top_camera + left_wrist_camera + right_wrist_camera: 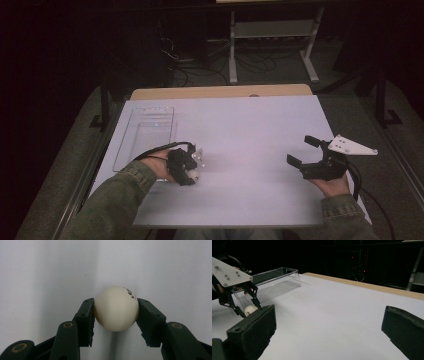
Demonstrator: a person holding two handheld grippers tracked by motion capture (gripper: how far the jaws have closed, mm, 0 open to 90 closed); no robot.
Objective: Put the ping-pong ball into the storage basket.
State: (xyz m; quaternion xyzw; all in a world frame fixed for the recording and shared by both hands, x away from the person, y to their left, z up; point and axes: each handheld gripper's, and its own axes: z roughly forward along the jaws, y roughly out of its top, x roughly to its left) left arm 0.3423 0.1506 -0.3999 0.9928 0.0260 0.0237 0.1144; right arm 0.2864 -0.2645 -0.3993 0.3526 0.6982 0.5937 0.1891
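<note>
Clamping the white ball (116,308) between its jaws, the left gripper (189,167) sits just beside the clear tray (145,135), at its near end. The pickup looks done; lifting the ball into the tray remains. The right gripper (304,151), jaws apart and empty, waits well away from the tray.

Cream-white table-tennis ball (116,308), round and glossy, with a small dark-and-red printed mark at its upper right; clamped at its sides between two black jaws, low over the white table (50,270).
</note>
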